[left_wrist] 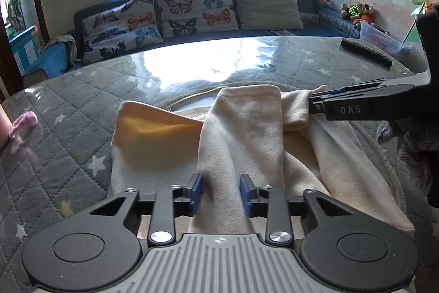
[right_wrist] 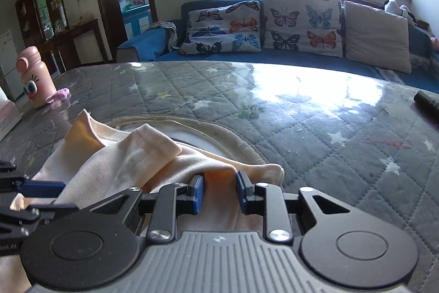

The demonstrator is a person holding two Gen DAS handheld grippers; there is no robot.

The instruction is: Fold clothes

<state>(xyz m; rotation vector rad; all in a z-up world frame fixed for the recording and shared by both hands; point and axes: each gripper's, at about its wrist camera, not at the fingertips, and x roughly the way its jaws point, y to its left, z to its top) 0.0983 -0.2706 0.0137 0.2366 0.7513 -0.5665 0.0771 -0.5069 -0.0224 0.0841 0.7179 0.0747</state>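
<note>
**Both claws pinched into a cream garment on the quilted counter**

A blue sofa point(right_wrist: 153, 45) ran along the far wall, carrying two butterfly-print cushions point(right_wrist: 301, 21) and one plain beige cushion point(right_wrist: 377, 37). In front of it lay the counter point(right_wrist: 329, 133), covered in grey quilted cloth stitched in diamonds and dotted with pale stars, under a glossy clear sheet that mirrored the window light.

On the near part of the counter lay the cream garment point(left_wrist: 241, 128), a soft, matte, fleece-like knit. It was rumpled rather than flat: one tube-shaped part, like a sleeve or leg, rose toward the left wrist camera, another layer spread flat to its left, and a ribbed, rope-like hem point(right_wrist: 233, 133) curved around its far side in a wide arc.

The left claw point(left_wrist: 221, 192) had its blue pads point(left_wrist: 196, 194) drawn close together on a ridge of the cream fabric, which ran up between them. The right claw point(right_wrist: 219, 192) was likewise nearly closed, a fold of the same garment bunched between its pads; in the left wrist view it came in from the right, its tip on a bunched end of cloth.

A pink, rounded bottle point(right_wrist: 34, 76) with a cartoon face stood at the counter's far left, a small lilac scrunchie point(right_wrist: 59, 95) beside it. A black, slim remote-like object point(right_wrist: 428, 102) lay at the right edge.
</note>
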